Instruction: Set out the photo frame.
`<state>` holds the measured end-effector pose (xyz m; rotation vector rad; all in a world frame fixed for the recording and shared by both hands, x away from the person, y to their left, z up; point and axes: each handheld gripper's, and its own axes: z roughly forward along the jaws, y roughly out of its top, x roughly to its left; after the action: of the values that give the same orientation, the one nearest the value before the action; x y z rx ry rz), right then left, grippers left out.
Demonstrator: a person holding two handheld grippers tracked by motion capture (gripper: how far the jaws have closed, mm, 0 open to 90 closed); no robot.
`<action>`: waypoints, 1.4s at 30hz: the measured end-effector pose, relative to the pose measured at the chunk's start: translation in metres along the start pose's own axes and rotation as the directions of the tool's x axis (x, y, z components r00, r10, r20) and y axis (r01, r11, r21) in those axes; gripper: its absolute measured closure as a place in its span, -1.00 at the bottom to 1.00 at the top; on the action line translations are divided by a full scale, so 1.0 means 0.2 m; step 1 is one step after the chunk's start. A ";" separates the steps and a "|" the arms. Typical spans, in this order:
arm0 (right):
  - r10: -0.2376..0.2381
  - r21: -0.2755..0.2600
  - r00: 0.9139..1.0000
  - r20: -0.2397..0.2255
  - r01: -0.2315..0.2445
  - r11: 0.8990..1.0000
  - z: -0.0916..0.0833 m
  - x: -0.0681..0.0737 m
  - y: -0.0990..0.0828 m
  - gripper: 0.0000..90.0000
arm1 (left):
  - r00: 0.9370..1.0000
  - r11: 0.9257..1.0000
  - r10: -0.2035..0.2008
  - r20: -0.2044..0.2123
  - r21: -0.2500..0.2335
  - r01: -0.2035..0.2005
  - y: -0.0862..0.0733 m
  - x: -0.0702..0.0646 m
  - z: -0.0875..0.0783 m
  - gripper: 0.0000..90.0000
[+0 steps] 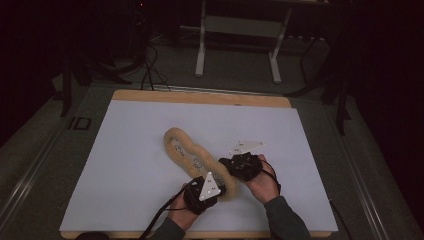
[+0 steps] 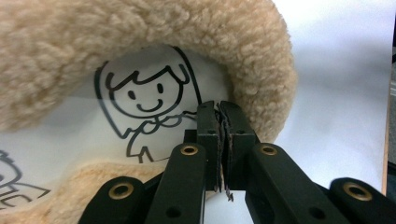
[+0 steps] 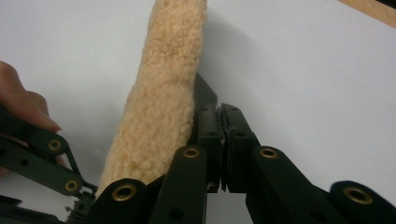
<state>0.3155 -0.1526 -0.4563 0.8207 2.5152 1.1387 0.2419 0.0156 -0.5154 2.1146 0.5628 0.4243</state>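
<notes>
A long tan fleece-rimmed piece (image 1: pixel 187 152) lies slantwise on the white sheet (image 1: pixel 130 150); its smooth white middle carries black cartoon line drawings (image 2: pixel 144 100). My left gripper (image 1: pixel 219 186) is at its near rounded end, and in the left gripper view its jaws (image 2: pixel 222 133) stand shut, tips over the white middle just inside the fleece rim (image 2: pixel 261 79). My right gripper (image 1: pixel 223 164) sits at the piece's right side. Its jaws (image 3: pixel 223 135) are shut too, the left one against the fleece (image 3: pixel 163 102). I see nothing between either pair of pads.
The white sheet covers a wooden table whose edge (image 1: pixel 200 96) shows at the back. In the right gripper view, a hand (image 3: pixel 21 105) and the left gripper's black linkage (image 3: pixel 37 161) lie close at left. A metal stand (image 1: pixel 240 45) and cables are on the floor beyond.
</notes>
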 end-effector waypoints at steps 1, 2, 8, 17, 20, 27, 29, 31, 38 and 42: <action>0.001 0.000 1.000 0.005 -0.001 1.000 0.00 0.00 0.00 0.93 | 1.000 1.000 0.000 -0.001 -0.001 0.000 0.00 0.00 0.00 0.94; 0.004 -0.002 1.000 0.008 -0.004 1.000 -0.01 0.00 0.00 0.92 | 1.000 1.000 0.001 -0.001 0.001 -0.001 -0.01 0.01 -0.01 0.94; 0.018 -0.013 1.000 0.018 -0.017 1.000 -0.04 0.00 0.00 0.84 | 1.000 1.000 0.011 -0.017 0.014 -0.010 -0.05 0.05 -0.06 0.90; 0.051 -0.044 0.998 0.028 -0.050 0.998 -0.10 -0.01 0.01 0.76 | 0.999 1.000 -0.001 -0.038 0.011 0.001 -0.09 0.10 -0.16 0.85; 0.056 -0.053 0.998 0.024 -0.055 0.997 -0.13 0.01 0.03 0.71 | 0.997 0.999 -0.033 -0.071 0.019 0.035 -0.13 0.17 -0.21 0.81; 0.068 -0.081 0.998 0.004 -0.068 0.994 -0.20 0.03 0.04 0.42 | 0.983 0.990 -0.138 -0.125 -0.002 0.139 -0.15 0.32 -0.27 0.76; 0.080 -0.083 0.997 -0.016 -0.081 0.993 -0.21 0.05 0.04 0.27 | 0.980 0.989 -0.146 -0.138 0.005 0.148 -0.16 0.34 -0.27 0.75; 0.075 -0.064 0.996 -0.037 -0.078 0.995 -0.21 0.06 0.04 0.16 | 0.977 0.988 -0.154 -0.147 0.005 0.156 -0.16 0.36 -0.28 0.74; 0.075 -0.029 0.997 -0.031 -0.075 0.997 -0.19 0.09 0.00 0.03 | 0.968 0.984 -0.176 -0.176 0.007 0.180 -0.17 0.41 -0.29 0.67; 0.078 -0.015 0.997 -0.026 -0.078 0.997 -0.17 0.11 -0.03 -0.07 | 0.956 0.976 -0.216 -0.199 -0.007 0.219 -0.18 0.45 -0.30 0.60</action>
<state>0.2794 -0.1630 -0.4384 0.9126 2.5112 1.2001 0.2796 0.1237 -0.5037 2.0090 0.9083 0.5094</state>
